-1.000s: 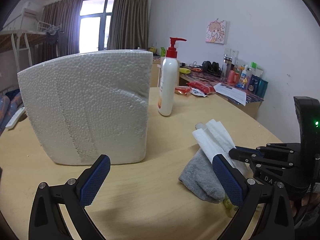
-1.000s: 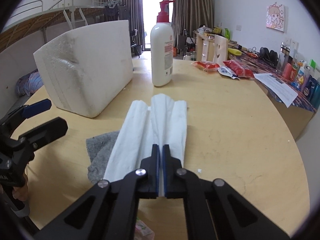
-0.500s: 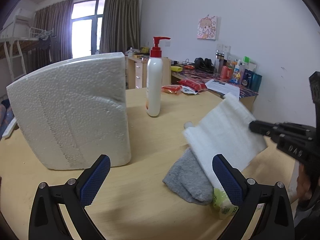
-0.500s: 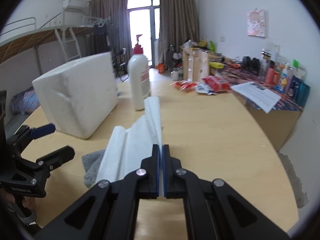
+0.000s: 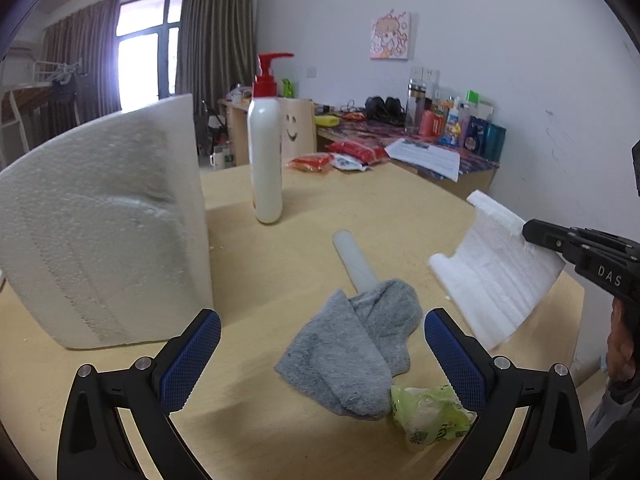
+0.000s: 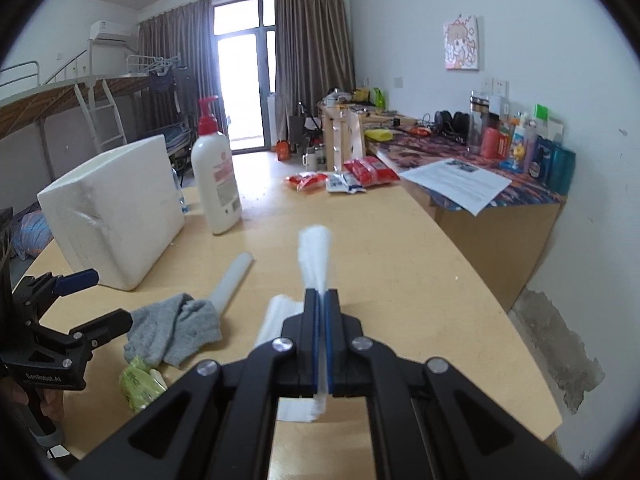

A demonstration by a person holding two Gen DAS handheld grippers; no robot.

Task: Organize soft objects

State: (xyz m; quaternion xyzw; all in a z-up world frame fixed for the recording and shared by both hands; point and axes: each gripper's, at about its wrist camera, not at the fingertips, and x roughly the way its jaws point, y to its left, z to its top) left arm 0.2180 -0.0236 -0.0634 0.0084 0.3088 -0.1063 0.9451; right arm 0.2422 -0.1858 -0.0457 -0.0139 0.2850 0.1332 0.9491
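Observation:
My right gripper (image 6: pixel 321 300) is shut on a white foam sheet (image 6: pixel 315 252) and holds it in the air above the table's right side; the sheet also shows in the left wrist view (image 5: pixel 496 276), hanging from the right gripper (image 5: pixel 532 232). My left gripper (image 5: pixel 322 344) is open and empty, low over the table, just in front of a crumpled grey sock (image 5: pixel 360 356). A pale tube (image 5: pixel 354 260) lies partly under the sock. A green packet (image 5: pixel 428 412) lies beside the sock. The sock (image 6: pixel 176 324) and my left gripper (image 6: pixel 88 300) show in the right wrist view.
A big white foam block (image 5: pixel 100 224) stands on the round wooden table (image 5: pixel 360 204) at the left. A white pump bottle with red top (image 5: pixel 265 152) stands behind. Snack packets (image 5: pixel 340 156) lie at the far edge. A cluttered desk (image 6: pixel 480 168) stands right.
My right gripper has lifted the white foam sheet off the sock and carried it to the right. The sock, the tube and the green packet are now uncovered. My left gripper has shifted slightly.

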